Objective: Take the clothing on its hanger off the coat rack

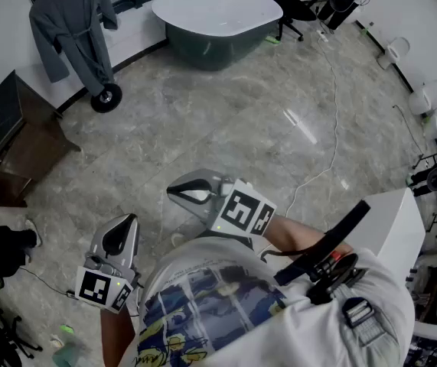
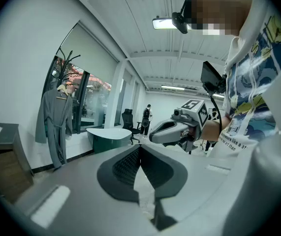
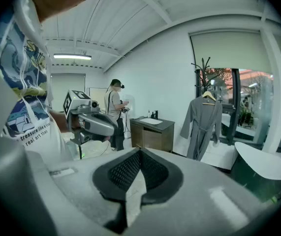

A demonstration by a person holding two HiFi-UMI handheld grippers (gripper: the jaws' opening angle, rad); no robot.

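1. Robe (image 1: 73,21), grey, belted. It sits at 11 o'clock in the head view, against the window wall. It hangs full length so that the cloth stays off the floor, and it is well apart from both grippers.
2. Hanger (image 3: 208,96), pale, inside the robe's shoulders. It keeps the robe spread, and its hook looks like the single point that has to be lifted clear.
3. Coat rack (image 3: 202,65), dark and branched at the top. It carries the hanger high up, and a wheeled foot (image 1: 105,96) shows below the robe's hem.
4. Left gripper (image 1: 128,219), at 7 o'clock, close to the person's body. Its jaws are pressed together with nothing between them. It is probably kept low because no reach has begun.
5. Right gripper (image 1: 174,191), near 6 o'clock and just beside the left one. Its jaws likewise meet at the tips and are empty. It points toward the open floor and would need to open before it takes the hanger.
6. Table (image 1: 218,14), oval with a white top, at 12 o'clock. It stands to the right of the rack and clear of the path to the robe.
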